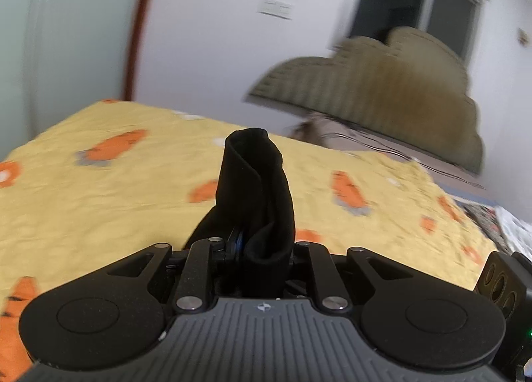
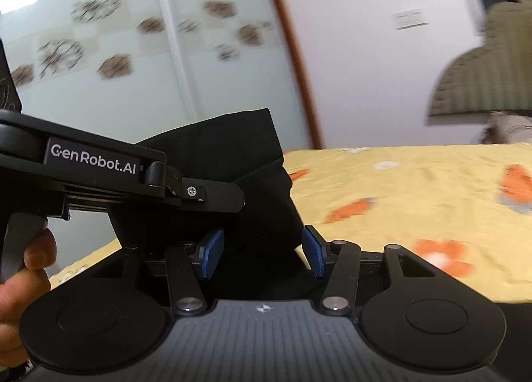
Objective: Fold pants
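The left hand-held gripper (image 1: 254, 245) is clamped on a bunched fold of the black pants (image 1: 256, 182), whose free end stands up and forward along its fingers, above the yellow bed (image 1: 99, 202). The right hand-held gripper (image 2: 262, 250) stands apart, blue pads (image 2: 209, 252) flanking the same cloth without visibly pressing it, so the left is the holding side. Only the right wrist view shows the left gripper and the person's hand (image 2: 26, 265) crossing just beside it.
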Demonstrator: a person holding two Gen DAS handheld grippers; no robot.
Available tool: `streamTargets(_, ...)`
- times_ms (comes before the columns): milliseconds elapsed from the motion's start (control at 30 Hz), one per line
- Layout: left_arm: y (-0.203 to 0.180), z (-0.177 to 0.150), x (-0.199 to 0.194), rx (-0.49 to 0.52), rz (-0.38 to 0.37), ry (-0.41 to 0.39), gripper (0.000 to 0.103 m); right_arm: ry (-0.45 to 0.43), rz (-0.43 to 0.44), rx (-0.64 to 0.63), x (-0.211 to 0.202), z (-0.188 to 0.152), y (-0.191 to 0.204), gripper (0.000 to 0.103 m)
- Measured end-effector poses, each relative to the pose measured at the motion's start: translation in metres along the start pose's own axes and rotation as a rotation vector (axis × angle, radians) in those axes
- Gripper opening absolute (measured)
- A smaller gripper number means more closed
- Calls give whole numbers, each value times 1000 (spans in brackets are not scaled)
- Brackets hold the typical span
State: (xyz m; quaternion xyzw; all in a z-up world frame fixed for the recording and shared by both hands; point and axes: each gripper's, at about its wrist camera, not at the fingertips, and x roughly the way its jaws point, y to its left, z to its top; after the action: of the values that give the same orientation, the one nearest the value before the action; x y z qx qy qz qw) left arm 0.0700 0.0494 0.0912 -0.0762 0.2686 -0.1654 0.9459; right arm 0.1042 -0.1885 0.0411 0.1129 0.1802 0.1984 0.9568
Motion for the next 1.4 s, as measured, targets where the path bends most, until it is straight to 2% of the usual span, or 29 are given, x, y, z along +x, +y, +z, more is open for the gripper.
streamTargets(167,-61,-16,27,55,-124,68,18,-18,-114,118,-51,-15,-45,52)
streamTargets(300,-107,-41,60,106,-186,136,18,-4,-205,234,-79,-38,-82,52)
streamTargets(433,-137,-64,92,119,-222,197,18,17,-297,299,-95,-56,-111,53)
streamTargets(533,-151,-71,107,116,-233,228,18,31,-331,328,-101,-64,-125,53)
streamTargets(733,-167,-82,123,123,-241,253,20,52,-411,297,-112,-70,-139,53)
streamTargets(767,-167,-84,126,115,-245,259,27,46,-424,302,-114,-70,-139,53)
streamTargets(800,-167,-83,128,108,-257,272,28,26,-442,307,-121,-70,-142,52)
streamTargets(833,-166,-84,132,96,-280,294,35,14,-469,312,-129,-72,-146,53)
streamTargets(867,-165,-85,134,74,-313,305,49,18,-496,316,-136,-73,-149,53)
streamTargets(900,-163,-85,134,51,-342,317,55,10,-523,320,-143,-73,-153,53)
streamTargets(1000,-161,-82,126,46,-382,317,59,-68,-605,363,-165,-72,-164,53)
streamTargets(1100,-149,-70,115,67,-344,260,64,-174,-611,411,-181,-67,-171,55)
streamTargets(1133,-143,-64,112,77,-306,231,71,-173,-584,413,-180,-64,-174,55)
streamTargets(1167,-137,-57,110,94,-243,201,78,-150,-541,410,-174,-61,-177,55)
streamTargets(1267,-118,-41,119,173,-4,152,81,-83,-400,420,-146,-53,-184,55)
streamTargets(1333,-102,-35,134,208,96,197,81,-40,-294,477,-121,-52,-192,54)
streamTargets(1400,-86,-33,150,203,127,266,81,5,-259,533,-99,-53,-204,54)
